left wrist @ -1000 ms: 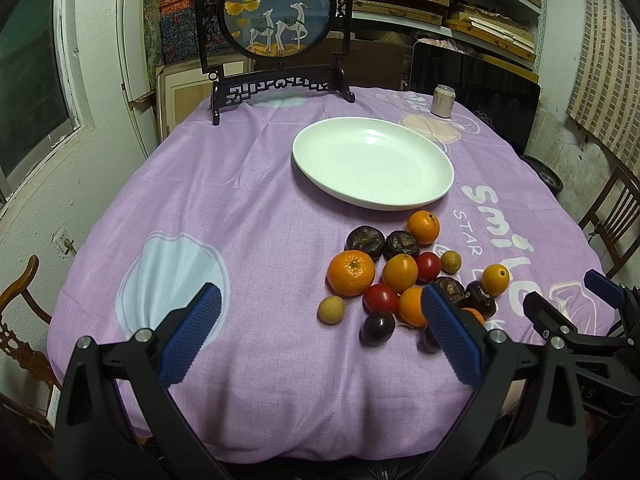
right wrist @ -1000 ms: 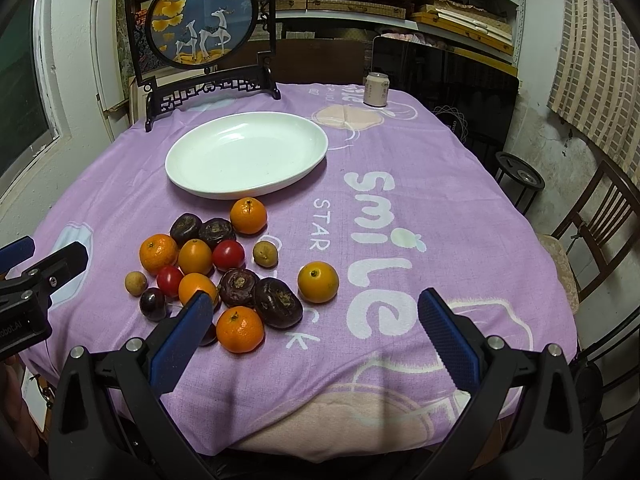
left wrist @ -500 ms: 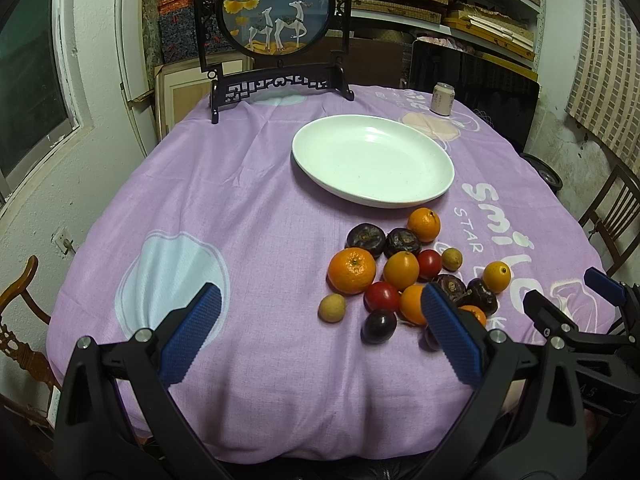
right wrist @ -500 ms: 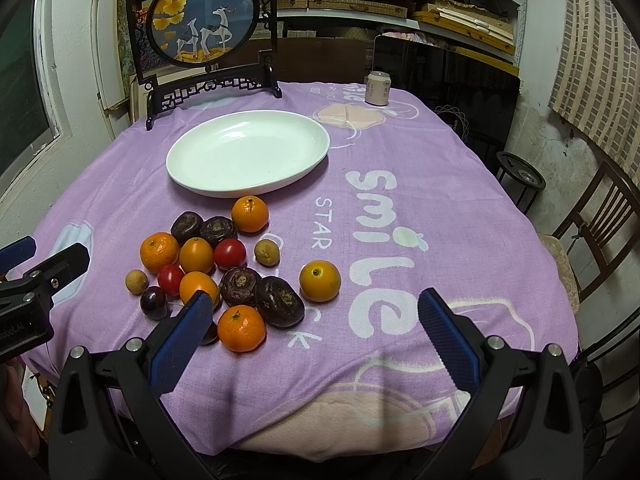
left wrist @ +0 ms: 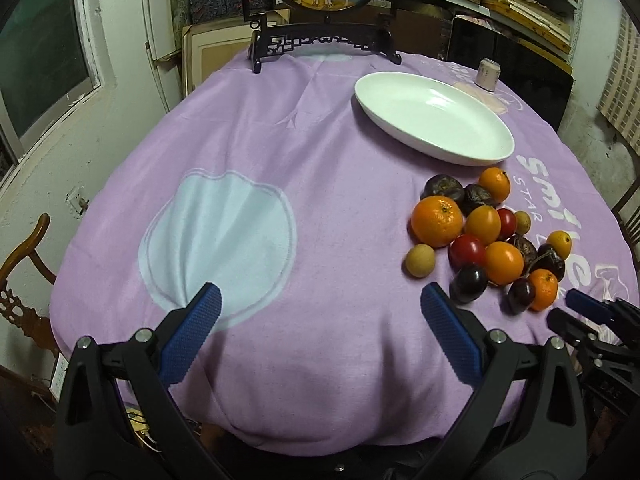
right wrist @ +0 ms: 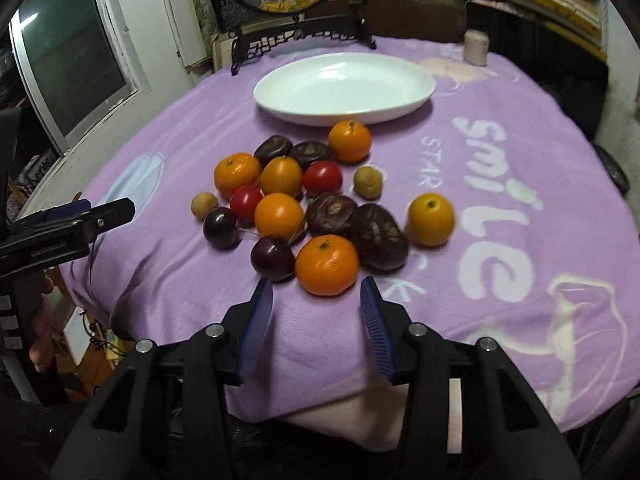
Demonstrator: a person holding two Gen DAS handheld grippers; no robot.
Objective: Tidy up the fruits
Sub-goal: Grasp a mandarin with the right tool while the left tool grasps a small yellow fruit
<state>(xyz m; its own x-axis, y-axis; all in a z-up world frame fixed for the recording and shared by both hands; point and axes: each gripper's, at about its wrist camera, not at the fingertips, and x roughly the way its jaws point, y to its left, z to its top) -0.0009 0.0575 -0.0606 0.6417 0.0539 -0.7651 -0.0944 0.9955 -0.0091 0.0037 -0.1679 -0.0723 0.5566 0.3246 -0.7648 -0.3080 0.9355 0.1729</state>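
A pile of fruit lies on the purple tablecloth: oranges, red tomatoes, dark plums, wrinkled dark passion fruits and small tan longans. An empty white plate [right wrist: 344,88] stands behind the pile and also shows in the left wrist view [left wrist: 434,114]. My right gripper [right wrist: 316,292] is open and empty, its jaws partly closed in, just in front of the nearest orange [right wrist: 327,265]. My left gripper [left wrist: 320,320] is open wide and empty, left of the pile, near a longan [left wrist: 420,260]. The right gripper's tips show in the left wrist view [left wrist: 576,312].
A round painted screen on a black stand [left wrist: 324,36] and a small can [left wrist: 489,74] stand at the table's far side. A wooden chair [left wrist: 24,264] is at the left. Wall, window and shelves surround the table.
My right gripper has moved forward and left to the fruit pile and narrowed its jaws. My left gripper has shifted left and closer to the table, so the pile now lies to its right.
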